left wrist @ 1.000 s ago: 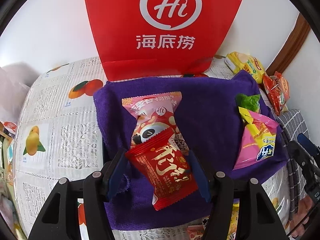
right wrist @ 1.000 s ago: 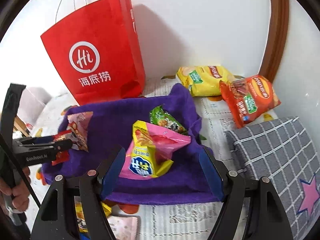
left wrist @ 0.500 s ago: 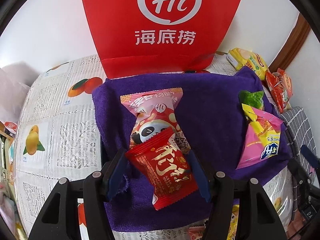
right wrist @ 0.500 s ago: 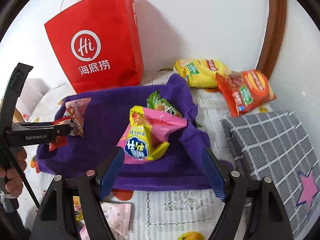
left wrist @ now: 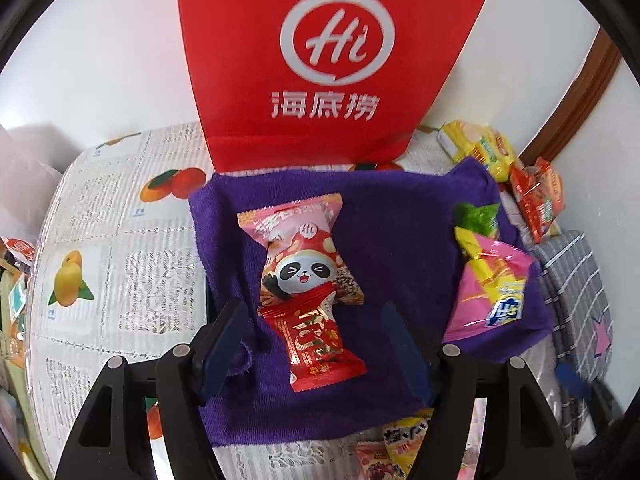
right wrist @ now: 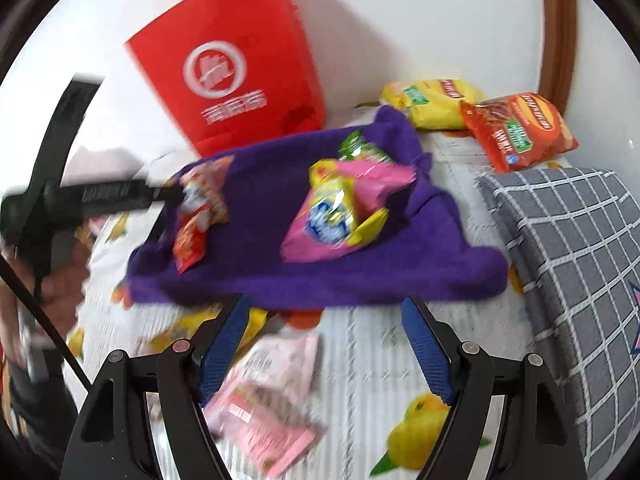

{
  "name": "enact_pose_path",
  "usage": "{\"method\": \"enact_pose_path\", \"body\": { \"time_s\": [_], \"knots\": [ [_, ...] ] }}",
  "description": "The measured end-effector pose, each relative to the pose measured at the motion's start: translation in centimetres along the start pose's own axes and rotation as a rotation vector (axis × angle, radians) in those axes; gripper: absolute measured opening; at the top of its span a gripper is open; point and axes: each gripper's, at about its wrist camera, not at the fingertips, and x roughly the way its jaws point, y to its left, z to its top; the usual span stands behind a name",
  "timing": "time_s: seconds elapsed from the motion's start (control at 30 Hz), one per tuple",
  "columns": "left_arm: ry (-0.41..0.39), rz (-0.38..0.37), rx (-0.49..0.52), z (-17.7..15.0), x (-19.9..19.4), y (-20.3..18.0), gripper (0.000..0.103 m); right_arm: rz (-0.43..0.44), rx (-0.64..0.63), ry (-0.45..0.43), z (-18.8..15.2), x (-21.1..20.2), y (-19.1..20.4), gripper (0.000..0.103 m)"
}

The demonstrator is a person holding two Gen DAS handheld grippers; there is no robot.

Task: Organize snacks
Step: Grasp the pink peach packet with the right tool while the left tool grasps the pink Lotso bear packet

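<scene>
Crinkly foil: the red snack packet [left wrist: 316,344] lies flat on the purple towel [left wrist: 400,240], its top edge overlapping the pink panda packet [left wrist: 304,256] at 12 o'clock. My left tool [left wrist: 316,344] straddles it, jaws opening, pads clear of both sides. I judge it light, slippery and crushable; best taken across the middle or by a crimped end seam. My right tool [right wrist: 324,352] stands apart over the tabletop [right wrist: 372,360], nothing between its jaws; the pink-and-yellow bag [right wrist: 340,212] lies at its 12 o'clock.
</scene>
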Motion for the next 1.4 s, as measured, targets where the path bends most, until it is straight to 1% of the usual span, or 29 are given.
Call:
{"method": "enact_pose_path", "body": {
  "time_s": [0.13, 0.23, 0.33, 0.43, 0.5, 0.63, 0.7, 0.73, 0.83, 0.9, 0.97, 1.07, 1.1, 1.13, 1.17, 1.2, 1.23, 1.27, 1.4],
  "knots": [
    [-0.016, -0.013, 0.004, -0.3, -1.6, -0.4, 0.069, 0.031, -0.058, 0.032, -2.3, -0.3, 1.2, 0.079],
    [-0.037, -0.015, 0.006, -0.8, -3.0, -0.5, 0.069, 0.076, -0.075, 0.043, -3.6, -0.6, 1.8, 0.079],
    [-0.042, -0.035, -0.01, -2.2, -3.9, -0.2, 0.069, 0.117, -0.116, 0.05, -4.5, -0.9, 2.9, 0.079],
    [-0.024, -0.053, -0.032, -3.5, -4.4, 0.5, 0.069, 0.117, -0.182, 0.054, -5.4, -0.6, 4.2, 0.079],
    [-0.023, -0.047, -0.034, -4.5, -5.0, 1.2, 0.069, 0.124, -0.225, 0.079, -6.0, 0.2, 4.9, 0.079],
    [-0.033, -0.011, -0.039, -6.5, -6.6, 2.8, 0.069, 0.085, -0.269, 0.128, -7.1, 1.9, 5.5, 0.079],
    [-0.037, 0.001, -0.049, -7.3, -7.3, 3.8, 0.069, 0.051, -0.282, 0.144, -7.7, 2.6, 5.7, 0.079],
    [-0.039, 0.007, -0.055, -7.8, -7.7, 4.3, 0.069, 0.046, -0.28, 0.144, -7.9, 2.6, 5.7, 0.079],
    [-0.04, 0.017, -0.071, -8.8, -8.3, 5.4, 0.069, 0.066, -0.25, 0.153, -8.9, 2.1, 5.5, 0.079],
    [-0.034, 0.017, -0.081, -9.5, -8.5, 5.9, 0.069, 0.048, -0.25, 0.133, -9.3, 1.8, 5.6, 0.077],
    [-0.029, 0.01, -0.086, -10.1, -8.7, 6.2, 0.069, 0.03, -0.23, 0.121, -9.2, 1.8, 5.6, 0.077],
    [-0.023, 0.006, -0.077, -10.9, -8.8, 6.0, 0.069, 0.012, -0.15, 0.112, -8.5, 2.4, 5.3, 0.076],
    [-0.024, 0.007, -0.073, -11.2, -8.9, 5.9, 0.069, 0.0, -0.124, 0.101, -8.2, 2.7, 5.2, 0.072],
    [-0.023, 0.008, -0.065, -11.5, -9.0, 5.7, 0.069, -0.018, -0.118, 0.097, -8.1, 2.9, 5.2, 0.065],
    [-0.022, 0.009, -0.057, -11.7, -9.1, 5.6, 0.069, -0.056, -0.129, 0.09, -8.1, 3.1, 5.4, 0.06],
    [-0.022, 0.01, -0.052, -12.0, -9.1, 5.6, 0.069, -0.094, -0.151, 0.084, -8.1, 3.2, 5.6, 0.051],
    [-0.023, 0.013, -0.049, -12.3, -9.2, 5.6, 0.069, -0.129, -0.187, 0.081, -8.3, 3.2, 6.0, 0.045],
    [-0.023, 0.016, -0.047, -12.6, -9.3, 5.5, 0.069, -0.128, -0.208, 0.076, -8.4, 3.0, 6.2, 0.042],
    [-0.011, 0.017, -0.041, -13.5, -8.9, 5.4, 0.069, -0.127, -0.169, 0.074, -8.7, 2.1, 5.1, 0.041]
  ]
}}
